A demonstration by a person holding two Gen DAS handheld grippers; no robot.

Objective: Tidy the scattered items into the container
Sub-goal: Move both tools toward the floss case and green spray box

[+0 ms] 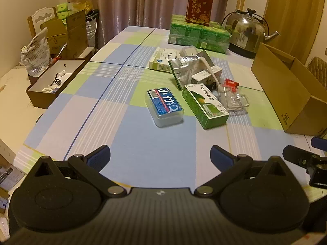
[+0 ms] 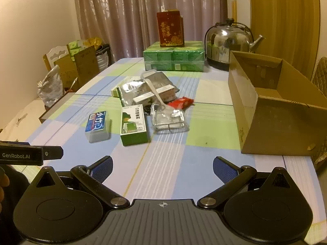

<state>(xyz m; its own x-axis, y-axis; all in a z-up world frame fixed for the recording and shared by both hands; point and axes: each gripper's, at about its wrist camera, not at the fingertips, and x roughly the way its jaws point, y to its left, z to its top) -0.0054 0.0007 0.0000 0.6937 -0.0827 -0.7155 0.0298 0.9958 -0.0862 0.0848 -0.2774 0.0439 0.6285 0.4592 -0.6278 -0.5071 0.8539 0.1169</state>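
Scattered on the checked tablecloth lie a clear plastic case with a blue label [image 1: 164, 107] [image 2: 96, 125], a green medicine box [image 1: 205, 105] [image 2: 133, 125], a clear glass dish [image 1: 235, 100] [image 2: 169, 119], a red packet [image 1: 231, 83] [image 2: 180, 103], a silver foil pouch [image 1: 185, 69] [image 2: 131, 91], a white spoon [image 1: 210, 71] [image 2: 157, 94] and small white boxes. An open cardboard box [image 1: 290, 94] [image 2: 271, 110] stands at the right. My left gripper [image 1: 160, 157] hangs open near the table's front edge, short of the blue-labelled case. My right gripper [image 2: 162, 167] is open too, with nothing between its fingers.
A stack of green packs [image 1: 198, 33] [image 2: 173, 58] carries a red carton [image 1: 199, 6] [image 2: 170, 29] at the far end, beside a steel kettle [image 1: 247, 30] [image 2: 229, 40]. A dark tray of small parts [image 1: 55, 79] sits off the table's left edge. Cartons and a chair stand farther left.
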